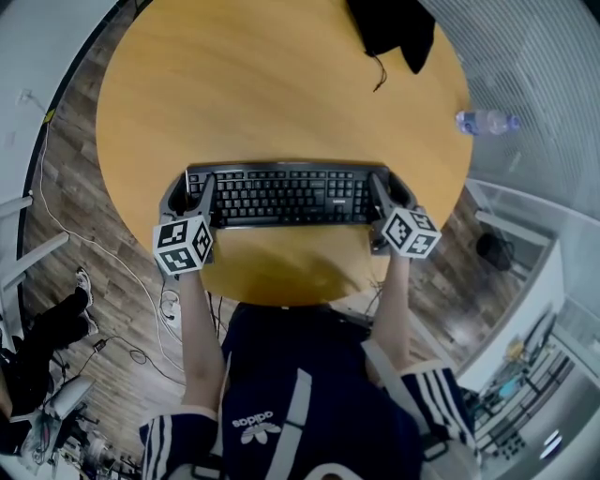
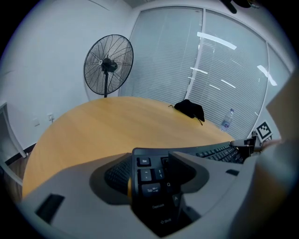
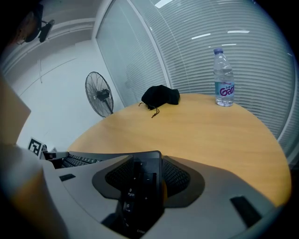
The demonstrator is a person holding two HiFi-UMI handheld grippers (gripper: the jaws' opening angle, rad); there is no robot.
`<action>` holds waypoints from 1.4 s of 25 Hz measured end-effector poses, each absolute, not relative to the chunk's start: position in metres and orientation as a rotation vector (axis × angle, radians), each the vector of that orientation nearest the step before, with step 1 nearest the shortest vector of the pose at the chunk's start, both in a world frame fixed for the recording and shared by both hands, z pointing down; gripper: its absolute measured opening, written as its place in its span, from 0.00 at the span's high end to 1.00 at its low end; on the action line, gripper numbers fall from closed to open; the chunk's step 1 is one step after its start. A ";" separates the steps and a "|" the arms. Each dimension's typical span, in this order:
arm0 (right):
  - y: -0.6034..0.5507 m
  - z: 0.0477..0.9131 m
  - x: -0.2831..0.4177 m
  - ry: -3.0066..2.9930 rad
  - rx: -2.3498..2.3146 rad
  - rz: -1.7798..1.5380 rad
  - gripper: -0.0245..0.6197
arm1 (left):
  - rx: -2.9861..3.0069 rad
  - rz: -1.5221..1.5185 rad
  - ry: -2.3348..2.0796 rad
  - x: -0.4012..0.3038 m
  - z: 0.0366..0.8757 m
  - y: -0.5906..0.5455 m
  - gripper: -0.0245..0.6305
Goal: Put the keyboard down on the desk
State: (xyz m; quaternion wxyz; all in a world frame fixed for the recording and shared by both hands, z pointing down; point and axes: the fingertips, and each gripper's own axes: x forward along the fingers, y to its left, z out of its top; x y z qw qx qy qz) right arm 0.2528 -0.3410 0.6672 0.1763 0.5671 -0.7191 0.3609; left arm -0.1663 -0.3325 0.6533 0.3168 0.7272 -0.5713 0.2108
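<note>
A black keyboard [image 1: 281, 195] lies level over the near part of the round wooden desk [image 1: 281, 94], with its shadow cast on the wood toward me. My left gripper [image 1: 192, 202] is shut on its left end, where the Esc and Tab keys [image 2: 152, 179] sit between the jaws. At the other end, my right gripper [image 1: 382, 202] is shut on the number-pad keys [image 3: 138, 184]. In both gripper views the keyboard seems to hang slightly above the desktop; I cannot see any contact with the wood.
A black cloth [image 1: 394, 28] lies at the desk's far edge, and a water bottle [image 1: 486, 121] stands at its right rim. A standing fan [image 2: 108, 65] is on the floor beyond the desk. Window blinds run behind. Cables trail on the floor at the left.
</note>
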 end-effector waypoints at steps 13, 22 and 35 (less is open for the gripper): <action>-0.343 0.664 0.249 -2.018 1.665 0.946 0.69 | 1.920 0.542 -1.485 -0.168 0.655 -0.333 0.60; -0.345 0.617 0.247 -2.063 1.737 0.672 0.75 | 2.020 0.532 -1.519 -0.167 0.620 -0.335 0.60; -0.336 0.510 0.203 -2.299 1.708 0.489 0.95 | 2.227 0.430 -1.694 -0.154 0.513 -0.338 0.87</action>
